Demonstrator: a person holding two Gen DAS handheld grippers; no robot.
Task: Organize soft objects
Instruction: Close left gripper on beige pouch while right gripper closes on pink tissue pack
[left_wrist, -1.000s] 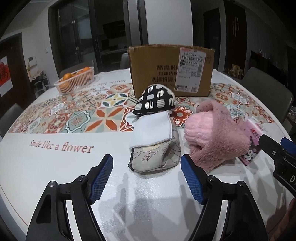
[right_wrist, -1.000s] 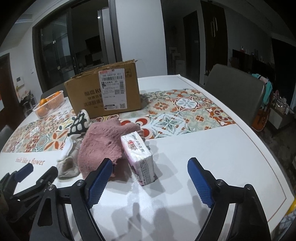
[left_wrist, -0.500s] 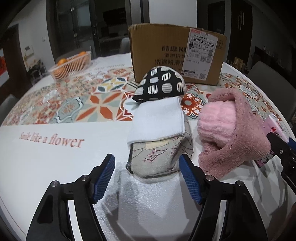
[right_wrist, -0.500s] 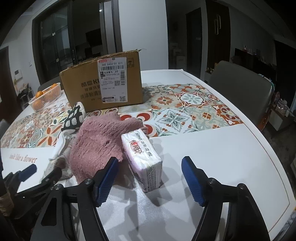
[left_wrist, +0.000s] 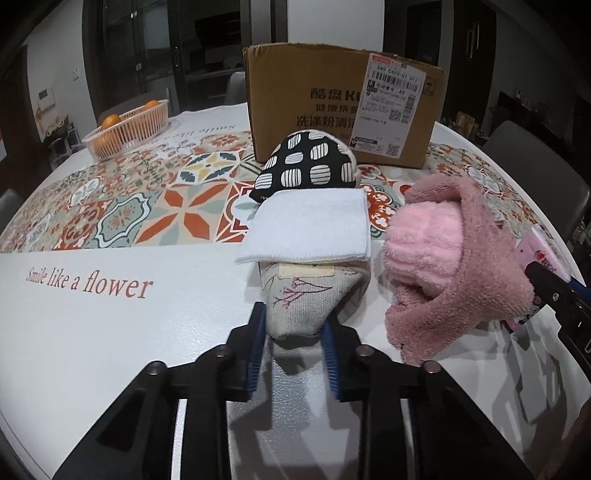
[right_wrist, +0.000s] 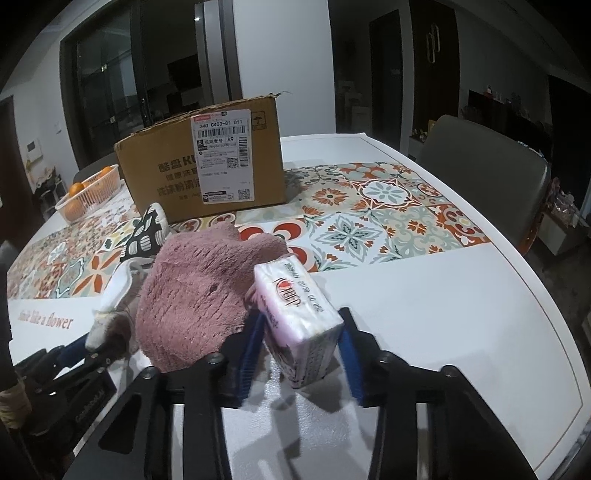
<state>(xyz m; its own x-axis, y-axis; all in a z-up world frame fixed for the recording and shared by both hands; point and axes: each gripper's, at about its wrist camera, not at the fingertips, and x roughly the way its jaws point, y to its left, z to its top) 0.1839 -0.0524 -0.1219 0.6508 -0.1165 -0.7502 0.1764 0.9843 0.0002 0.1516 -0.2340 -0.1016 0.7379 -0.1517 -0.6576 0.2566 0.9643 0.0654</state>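
The left gripper (left_wrist: 293, 334) pinches the near end of a grey embroidered pouch (left_wrist: 306, 299) lying on the desk (left_wrist: 110, 332). A folded white cloth (left_wrist: 306, 229) rests on the pouch just ahead of the gripper, and a black spotted pouch (left_wrist: 306, 168) lies beyond, before a cardboard box (left_wrist: 332, 110). To its right slumps a pink fluffy towel (left_wrist: 443, 266). The right gripper (right_wrist: 301, 345) squeezes a pink tissue pack (right_wrist: 299, 317), apparently tilted, with the towel touching it on the left.
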